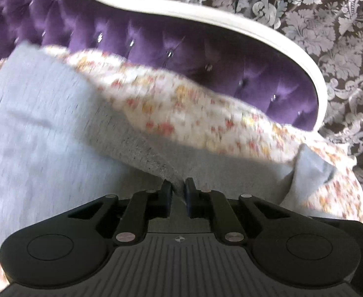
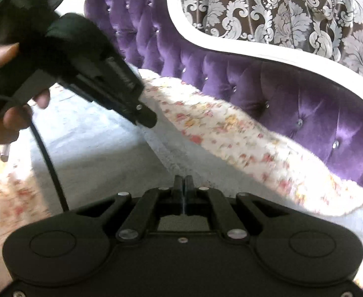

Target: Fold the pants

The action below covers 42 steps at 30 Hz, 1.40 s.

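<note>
Pants (image 1: 45, 128) — light grey, soft-looking — are spread over a floral sheet (image 1: 181, 104) on a sofa with a purple tufted back (image 1: 156, 37) and a curvy white frame (image 1: 268, 32). Left tongs (image 1: 179, 185) are pinched on a raised ridge of the grey fabric, a fold running up and away from the tips. Right tongs (image 2: 184, 180) are closed tight too, tips low over the pants, but I can't tell if any cloth is caught. Patterned curtain (image 2: 280, 7) hangs behind — everything's a bit blurry.

1 grey pants (image 1: 45, 128), 1 floral cover (image 1: 181, 109), 1 purple sofa (image 1: 156, 47), 2 grippers (image 1: 179, 193)
</note>
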Motion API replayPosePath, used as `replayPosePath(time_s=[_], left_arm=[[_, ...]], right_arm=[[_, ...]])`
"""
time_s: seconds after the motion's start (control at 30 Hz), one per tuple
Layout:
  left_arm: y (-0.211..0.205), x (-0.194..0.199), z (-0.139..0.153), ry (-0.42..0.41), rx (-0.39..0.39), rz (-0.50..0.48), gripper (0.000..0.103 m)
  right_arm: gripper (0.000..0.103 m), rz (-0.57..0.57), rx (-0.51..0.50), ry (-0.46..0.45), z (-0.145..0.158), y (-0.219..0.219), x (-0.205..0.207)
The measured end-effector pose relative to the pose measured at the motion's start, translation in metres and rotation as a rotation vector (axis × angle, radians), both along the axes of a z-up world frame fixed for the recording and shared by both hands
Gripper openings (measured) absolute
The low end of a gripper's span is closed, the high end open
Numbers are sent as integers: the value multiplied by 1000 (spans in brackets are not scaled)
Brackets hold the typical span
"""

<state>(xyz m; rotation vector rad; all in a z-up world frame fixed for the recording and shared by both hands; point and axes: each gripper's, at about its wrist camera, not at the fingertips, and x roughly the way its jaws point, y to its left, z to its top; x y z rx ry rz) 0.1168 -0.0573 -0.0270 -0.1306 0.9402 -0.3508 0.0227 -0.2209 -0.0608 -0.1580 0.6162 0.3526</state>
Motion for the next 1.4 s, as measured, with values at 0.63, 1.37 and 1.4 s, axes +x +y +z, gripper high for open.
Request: replayPosePath(time_s=[0.63, 1.37, 1.4], left_arm=[[21, -26, -69, 106, 28, 25, 12], [22, -27, -69, 105, 14, 57, 12], [23, -27, -69, 105, 12, 57, 12]], right_arm=[[69, -485, -20, 173, -6, -78, 13], [8, -973, 60, 273, 23, -200, 82], [8, -968, 86, 223, 40, -201, 61]])
